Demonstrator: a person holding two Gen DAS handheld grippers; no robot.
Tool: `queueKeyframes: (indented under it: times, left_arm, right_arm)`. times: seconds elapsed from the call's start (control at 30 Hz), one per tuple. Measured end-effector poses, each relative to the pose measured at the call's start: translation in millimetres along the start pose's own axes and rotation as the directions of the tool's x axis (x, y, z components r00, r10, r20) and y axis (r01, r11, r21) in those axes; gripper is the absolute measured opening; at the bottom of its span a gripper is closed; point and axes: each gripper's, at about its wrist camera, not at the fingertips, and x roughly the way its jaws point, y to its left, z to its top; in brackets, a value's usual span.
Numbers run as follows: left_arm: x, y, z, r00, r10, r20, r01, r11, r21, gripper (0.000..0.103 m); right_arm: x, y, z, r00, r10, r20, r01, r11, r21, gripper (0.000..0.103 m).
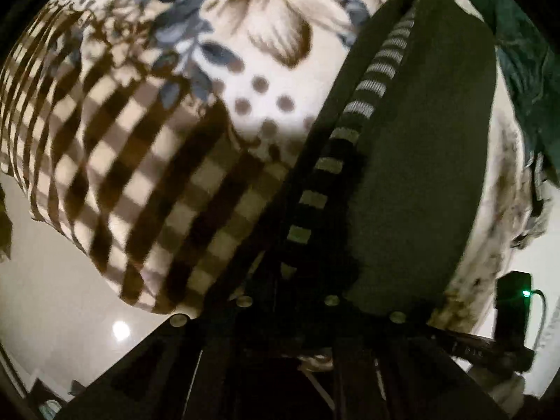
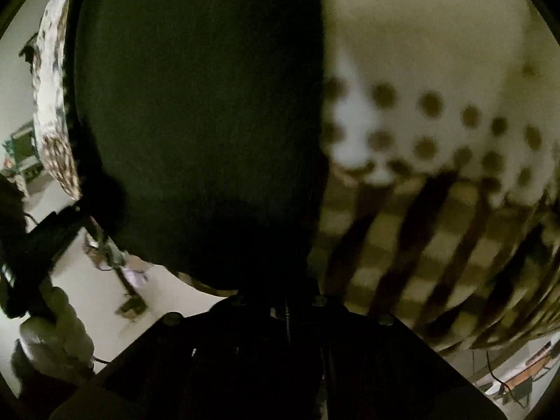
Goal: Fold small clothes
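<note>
A: What lies past the jaws?
B: A patterned blanket (image 1: 168,133), cream with brown checks, dots and grey-blue flowers, spread over what may be a bed.
A: And below it?
B: A pale glossy floor (image 1: 70,308), with a round light reflection (image 1: 121,330) left of the jaws.
A: Anything else?
B: In the right view, blurred clutter (image 2: 518,371) on the floor, lower right.

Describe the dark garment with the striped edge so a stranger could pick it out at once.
Start from the big patterned blanket with flowers, dots and brown checks. Lying on it, toward its right side in the left wrist view, is the dark garment, a long plain panel. Its edge band of grey and black stripes sets it apart from the teal cloth farther right.
</note>
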Motion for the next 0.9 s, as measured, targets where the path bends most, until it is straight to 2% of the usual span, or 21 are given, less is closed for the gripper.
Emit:
queueKeyframes:
  times: [0.03, 0.07, 0.1, 0.17, 0.27, 0.4, 0.5, 0.57, 0.67, 0.77, 0.9]
  left_arm:
    - [-10, 1, -1, 1.0, -0.021, 0.016, 0.02, 1.0, 0.013, 0.015]
    - [-19, 4, -2, 0.999, -0.037, 0.034, 0.037, 0.999, 0.02, 0.026]
    - [-27, 7, -4, 0.997, -0.049, 0.053, 0.048, 0.999, 0.019, 0.047]
    - [-36, 20, -5, 0.993, -0.091, 0.079, 0.092, 0.996, -0.007, 0.068]
    - [-31, 38, -1, 0.983, -0.162, 0.088, 0.168, 0.984, -0.062, 0.068]
    - [2, 27, 3, 0.977, -0.213, 0.021, 0.213, 0.977, -0.006, 0.068]
    - [30, 19, 11, 0.981, -0.189, -0.044, 0.191, 0.981, 0.038, 0.068]
    - [29, 16, 15, 0.985, -0.159, -0.06, 0.162, 0.986, 0.044, 0.068]
    - [-8, 2, 27, 0.995, -0.098, 0.018, 0.095, 0.987, 0.132, 0.068]
    - [-46, -19, 52, 0.989, -0.105, 0.108, 0.082, 0.976, 0.202, 0.068]
    - [-72, -44, 125, 0.967, -0.182, 0.18, 0.138, 0.963, 0.232, 0.068]
  right_arm:
    - [-7, -5, -2, 1.0, 0.021, 0.014, -0.021, 1.0, 0.003, 0.02]
    - [-16, -10, -3, 0.999, 0.042, 0.032, -0.043, 0.999, 0.003, 0.037]
    - [-23, -17, -4, 0.996, 0.073, 0.05, -0.073, 0.997, 0.002, 0.052]
    - [-32, -35, -7, 0.988, 0.14, 0.065, -0.142, 0.99, 0.021, 0.055]
    - [-34, -61, -1, 0.977, 0.201, 0.063, -0.205, 0.977, 0.064, 0.055]
    - [-25, -73, 0, 0.959, 0.271, 0.083, -0.278, 0.957, 0.082, 0.055]
    - [-16, -67, 0, 0.955, 0.282, 0.097, -0.29, 0.954, 0.078, 0.055]
    - [-18, -64, 1, 0.961, 0.25, 0.116, -0.261, 0.961, 0.093, 0.055]
    - [-44, -48, 7, 0.962, 0.192, 0.194, -0.212, 0.973, 0.087, 0.055]
    - [-77, -31, 13, 0.952, 0.107, 0.285, -0.131, 0.989, 0.065, 0.055]
    - [-127, -5, 50, 0.926, 0.014, 0.378, -0.041, 0.997, 0.065, 0.055]
